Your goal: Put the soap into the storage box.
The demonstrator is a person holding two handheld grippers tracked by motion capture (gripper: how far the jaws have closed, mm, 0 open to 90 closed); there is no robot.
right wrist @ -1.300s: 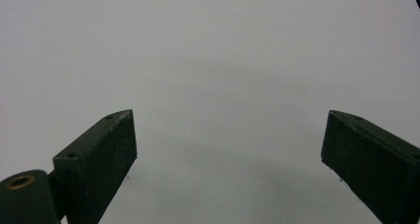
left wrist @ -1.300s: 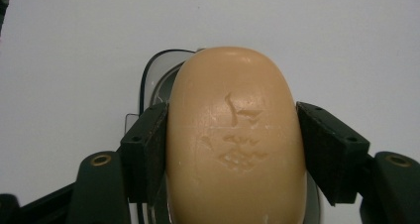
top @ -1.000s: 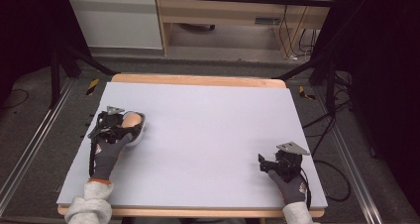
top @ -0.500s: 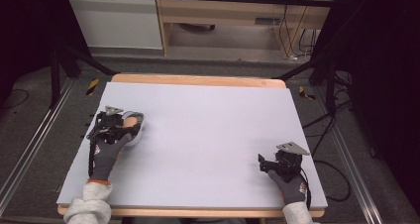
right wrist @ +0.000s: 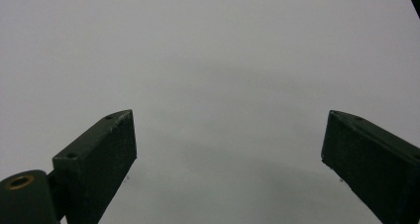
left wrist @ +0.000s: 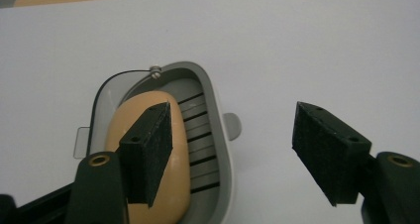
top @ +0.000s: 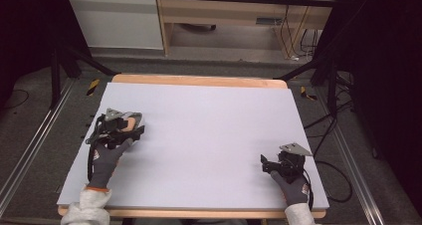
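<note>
A grey soap dish (left wrist: pixel 214 102) with a slatted floor holds a tan bar of soap (left wrist: pixel 181 152); a thin wire loop runs round its far end. My left gripper (left wrist: pixel 230 116) is open astride the dish's right wall, one jaw over the soap and the other over bare table. In the high view the dish (top: pixel 133 118) lies near the table's left edge under my left gripper (top: pixel 130 130). My right gripper (top: pixel 271 164) rests low at the front right, and in its own view this right gripper (right wrist: pixel 228 122) is open with nothing between its jaws.
The pale grey table top (top: pixel 209 120) has a wooden rim (top: pixel 199 80) at the back. Beyond the table are dark stand legs (top: pixel 74 60), floor cables (top: pixel 323 125) and a cabinet (top: pixel 114 21).
My left gripper has edged slightly to the left over the soap dish. The right gripper has not moved.
</note>
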